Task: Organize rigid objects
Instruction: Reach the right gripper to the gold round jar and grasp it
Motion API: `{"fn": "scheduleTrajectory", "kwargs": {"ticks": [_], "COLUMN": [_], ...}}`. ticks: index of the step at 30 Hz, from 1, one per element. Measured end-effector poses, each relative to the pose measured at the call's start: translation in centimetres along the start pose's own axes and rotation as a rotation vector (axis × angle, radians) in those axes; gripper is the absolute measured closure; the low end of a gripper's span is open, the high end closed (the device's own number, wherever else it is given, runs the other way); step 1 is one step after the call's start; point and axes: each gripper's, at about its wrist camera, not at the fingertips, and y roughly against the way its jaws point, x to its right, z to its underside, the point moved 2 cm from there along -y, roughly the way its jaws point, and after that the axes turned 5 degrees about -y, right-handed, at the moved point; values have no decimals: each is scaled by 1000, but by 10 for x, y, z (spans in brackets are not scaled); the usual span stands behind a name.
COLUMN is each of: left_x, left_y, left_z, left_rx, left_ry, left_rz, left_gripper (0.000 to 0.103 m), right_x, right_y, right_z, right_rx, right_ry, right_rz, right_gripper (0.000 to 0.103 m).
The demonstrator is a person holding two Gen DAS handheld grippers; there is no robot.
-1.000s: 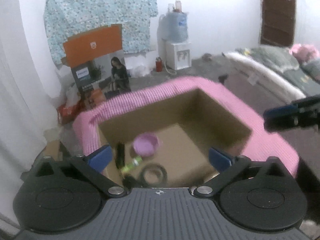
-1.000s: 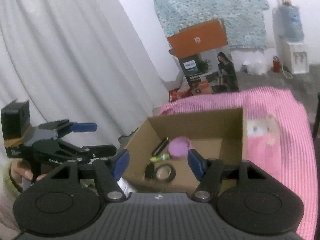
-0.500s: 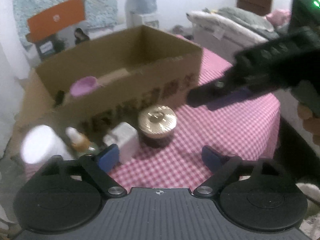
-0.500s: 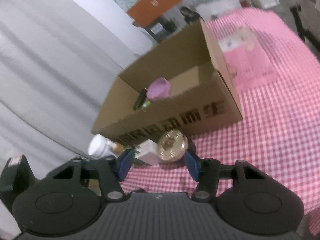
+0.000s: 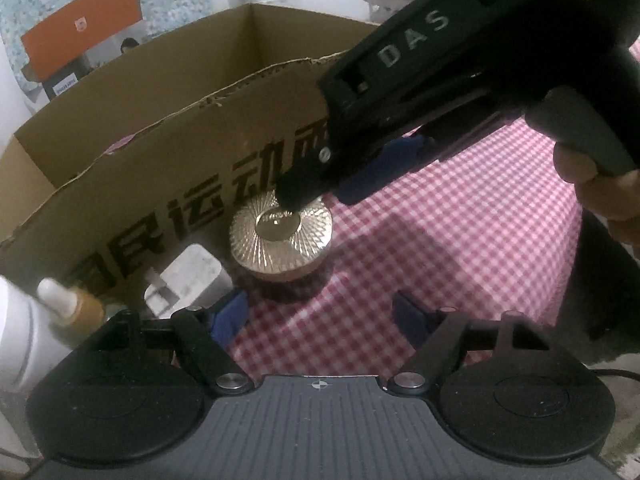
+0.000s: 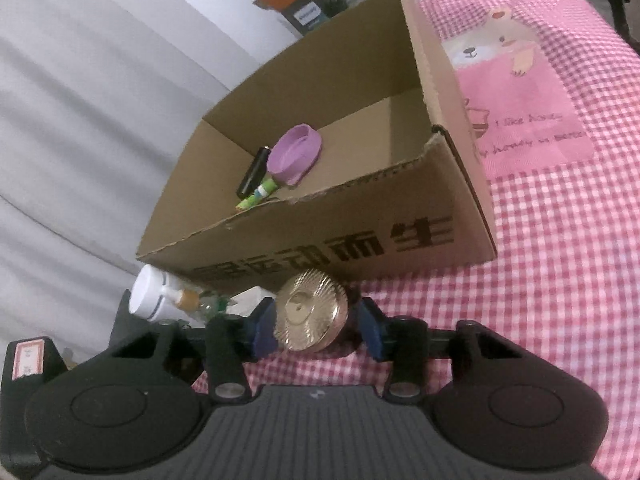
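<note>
Both grippers have dropped from over the cardboard box point(image 6: 360, 216). Right gripper point(image 6: 318, 330) now closing around the gold-lidded jar point(image 6: 310, 312) on the checked cloth point(image 6: 560, 280); left gripper point(image 5: 320, 314) narrowing, empty.

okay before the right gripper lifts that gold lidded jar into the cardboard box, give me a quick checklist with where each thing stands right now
1. Gold-lidded jar between the right gripper's jaws: ok.
2. Pads pressing firmly on the jar: cannot tell; jaws are closing, blue pads sit tight beside it.
3. Jar upright on the checked cloth: ok.
4. Free floor space in the cardboard box: ok, beside the purple lid.
5. White adapter clear of the jar: not ok, it sits right beside it.
6. Left gripper out of the way: not ok, it hangs close by, jaws empty and closing.
</note>
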Motion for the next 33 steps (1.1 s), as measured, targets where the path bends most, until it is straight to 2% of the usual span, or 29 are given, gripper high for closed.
{"fn": "scheduleTrajectory", "kwargs": {"ticks": [9, 23, 29, 33], "left_x": [-6, 27, 32, 35], "left_y": [-9, -2, 1, -8], "left_z": [-10, -17, -22, -28], "left_rx": [18, 31, 55, 44], "left_ry": [27, -70, -143, -169], "left_rz": [8, 155, 59, 47], "left_gripper": [25, 26, 26, 26], "right_x": [2, 36, 45, 49], "right_y": [-16, 28, 47, 45], "right_z": [-6, 20, 28, 30], "right_rx": [-43, -19, 24, 10], "right_ry": [4, -93, -121, -133], "right_rz": [-17, -8, -19, -19], "right_gripper": [60, 61, 59, 56]}}
